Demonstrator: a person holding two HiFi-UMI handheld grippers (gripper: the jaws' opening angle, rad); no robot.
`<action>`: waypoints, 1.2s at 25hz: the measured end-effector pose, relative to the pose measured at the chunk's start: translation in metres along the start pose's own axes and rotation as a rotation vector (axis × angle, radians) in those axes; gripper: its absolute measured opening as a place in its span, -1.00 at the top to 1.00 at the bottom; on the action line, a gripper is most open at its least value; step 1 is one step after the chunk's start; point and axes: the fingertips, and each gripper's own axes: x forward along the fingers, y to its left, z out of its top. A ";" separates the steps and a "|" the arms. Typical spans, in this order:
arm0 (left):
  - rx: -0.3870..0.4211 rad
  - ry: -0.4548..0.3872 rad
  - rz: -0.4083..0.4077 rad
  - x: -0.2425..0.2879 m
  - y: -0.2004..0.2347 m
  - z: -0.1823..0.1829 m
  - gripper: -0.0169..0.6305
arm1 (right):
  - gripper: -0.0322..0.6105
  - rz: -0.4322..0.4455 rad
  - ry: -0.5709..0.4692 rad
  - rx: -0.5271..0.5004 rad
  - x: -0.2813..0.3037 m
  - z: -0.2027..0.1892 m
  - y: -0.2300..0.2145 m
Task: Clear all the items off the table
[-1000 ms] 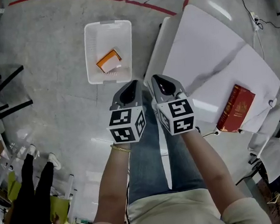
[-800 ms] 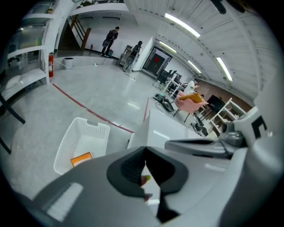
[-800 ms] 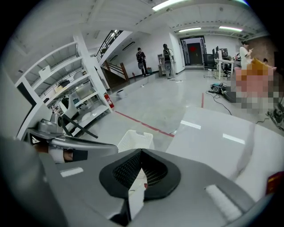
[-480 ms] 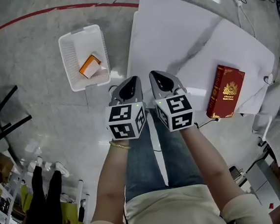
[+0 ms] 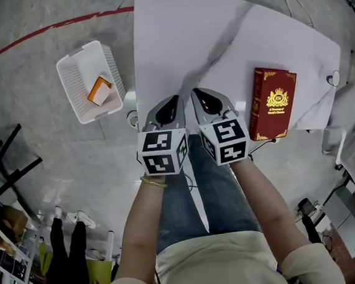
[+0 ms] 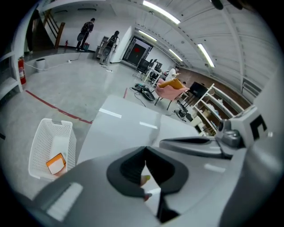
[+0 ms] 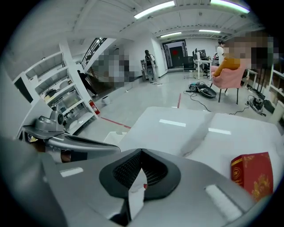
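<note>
The left tool (image 5: 172,101) and right tool (image 5: 199,95) hang side by side over the near edge of the white desk (image 5: 205,36), hiding that stretch of edge. Both have their jaws pressed together with nothing between them. A red hardcover book with a gold crest (image 5: 275,102) lies flat near the desk's right side, well apart from both tools. Its gold lettering is too small to read, and the right gripper view cuts off part of it. On the floor left of the desk, a white plastic mesh basket (image 5: 113,69) holds an orange-and-white box (image 5: 99,91), whose print is unreadable.
</note>
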 end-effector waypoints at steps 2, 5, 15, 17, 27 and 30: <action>0.022 0.017 -0.016 0.007 -0.016 -0.004 0.92 | 0.90 -0.017 -0.004 0.013 -0.008 -0.004 -0.014; 0.047 0.040 -0.034 0.018 -0.034 -0.008 0.92 | 0.90 -0.040 -0.013 0.040 -0.019 -0.009 -0.035; 0.145 0.083 -0.089 0.047 -0.103 -0.018 0.92 | 0.90 -0.106 -0.046 0.120 -0.061 -0.031 -0.098; 0.163 0.095 -0.101 0.050 -0.116 -0.021 0.92 | 0.90 -0.120 -0.050 0.135 -0.070 -0.037 -0.109; 0.225 0.161 -0.157 0.075 -0.173 -0.049 0.92 | 0.90 -0.210 -0.066 0.217 -0.114 -0.071 -0.173; 0.249 0.185 -0.178 0.081 -0.189 -0.058 0.92 | 0.90 -0.236 -0.061 0.238 -0.125 -0.083 -0.189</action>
